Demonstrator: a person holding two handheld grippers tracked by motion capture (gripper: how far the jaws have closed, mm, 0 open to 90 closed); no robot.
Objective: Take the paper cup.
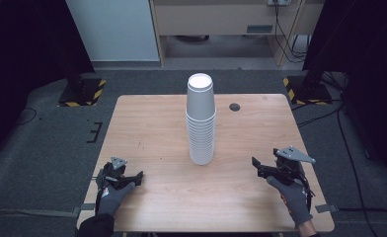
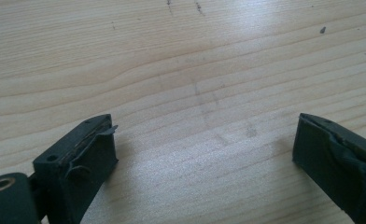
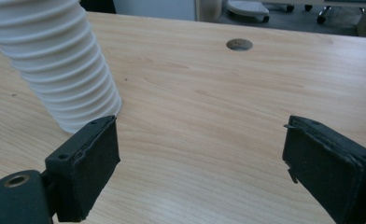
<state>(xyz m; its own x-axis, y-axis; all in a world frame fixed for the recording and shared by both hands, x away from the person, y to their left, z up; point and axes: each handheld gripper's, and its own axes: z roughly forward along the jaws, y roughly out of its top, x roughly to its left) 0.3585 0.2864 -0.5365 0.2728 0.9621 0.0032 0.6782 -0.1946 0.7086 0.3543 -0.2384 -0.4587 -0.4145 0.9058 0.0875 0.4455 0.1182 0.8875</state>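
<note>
Two gloved hands rest at the near table (image 1: 152, 133) edge. Left gripper (image 1: 132, 178) and right gripper (image 1: 260, 168) each hold jaws spread wide, empty. Between them, farther back, stands the white cup stack (image 1: 201, 121), upside down. Grey carpet (image 1: 43, 143) surrounds the table.

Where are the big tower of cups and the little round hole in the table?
Tower of cups (image 1: 201, 123), high view, middle of its side.
Round hole (image 1: 235, 106), high view, its dark centre.

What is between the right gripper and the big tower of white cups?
Nothing but bare wooden table. In the high view, the right gripper and the cup stack have only wood between them.
</note>
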